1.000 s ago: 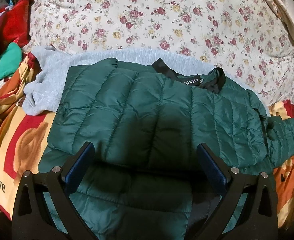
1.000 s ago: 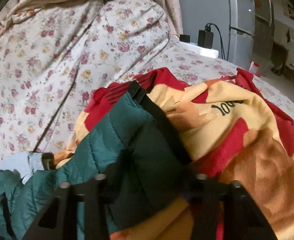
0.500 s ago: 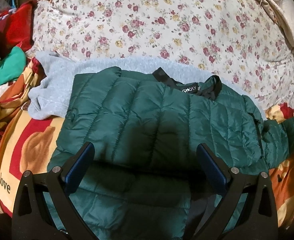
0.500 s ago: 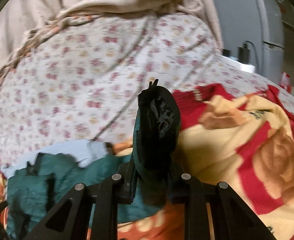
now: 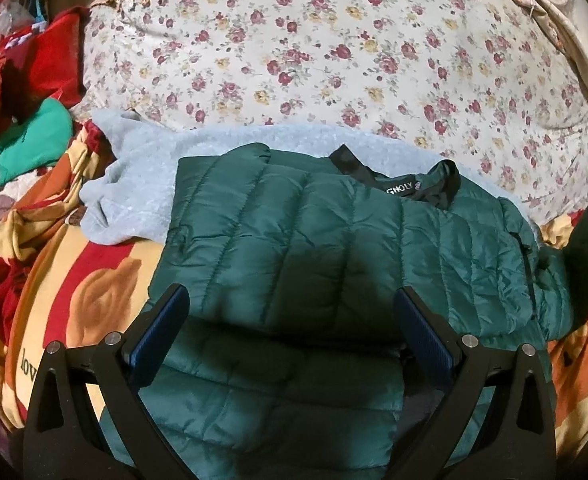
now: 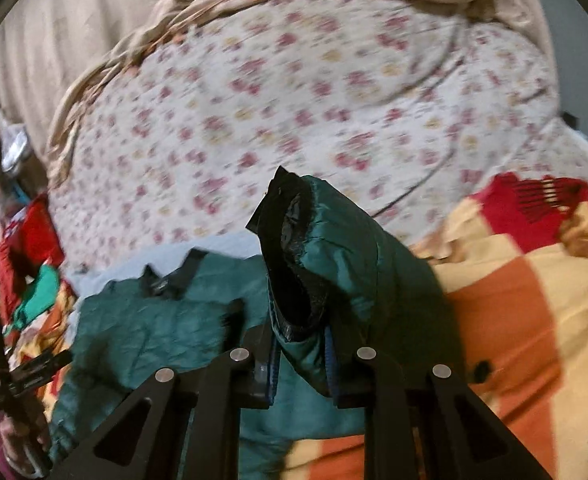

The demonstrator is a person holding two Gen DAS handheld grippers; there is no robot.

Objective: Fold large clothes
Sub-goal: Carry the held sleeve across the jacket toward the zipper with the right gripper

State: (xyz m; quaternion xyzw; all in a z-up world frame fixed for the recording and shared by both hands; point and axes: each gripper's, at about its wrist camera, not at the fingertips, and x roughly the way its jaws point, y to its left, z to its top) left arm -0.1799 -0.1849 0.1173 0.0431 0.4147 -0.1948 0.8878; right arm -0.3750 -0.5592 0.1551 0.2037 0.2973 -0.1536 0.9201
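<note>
While right claw [image 6: 299, 364] pinches sleeve cuff [image 6: 294, 248] of green puffer jacket [image 5: 313, 240] lying on bed, left claw [image 5: 290, 332] hovers wide open, empty; I judge sleeve fold across jacket body comes next.

Floral quilt [image 5: 313, 60] behind; red-orange blanket [image 5: 74, 280] beneath; possibly red cloth [image 5: 50, 60] far left.

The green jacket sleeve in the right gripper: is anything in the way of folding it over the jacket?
Nothing visible. The right gripper is shut on the sleeve, and the green jacket lies flat with nothing on top. The open left gripper hovers over the lower part, not touching.
</note>
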